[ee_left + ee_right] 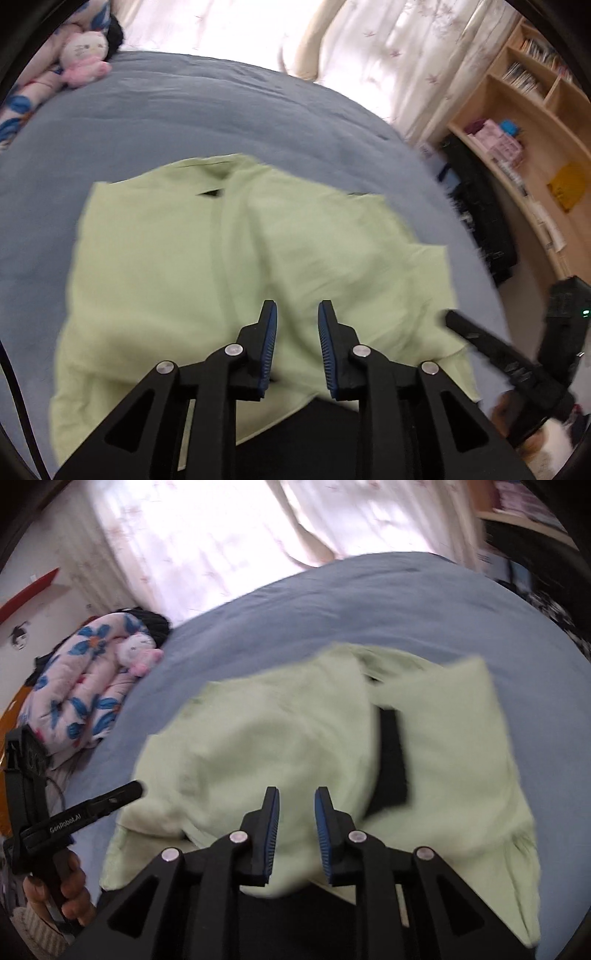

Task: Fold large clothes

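Nearest us in both wrist views: our own jaws, blue pads parted with a clear gap and nothing between them. Left gripper (297,310) and right gripper (296,797) are both released, hovering over cloth, not gripping it.

The light green garment (236,258) lies partly folded on the blue-grey bedspread (184,110) and fills the centre and lower half of each frame, directly ahead of and below both claws. In the left view its long axis runs from lower left toward upper right. In the right view a black strip (391,760) sits in the overlap just right of our fingertips; we can't tell whether it's lining or trim.

Neither claw looks clearly closer; the right gripper enters at lower right of the left view.

Hard to read: motion blur smears the hems, the near edge is hidden behind our gripper frames, and we can't identify the garment type.
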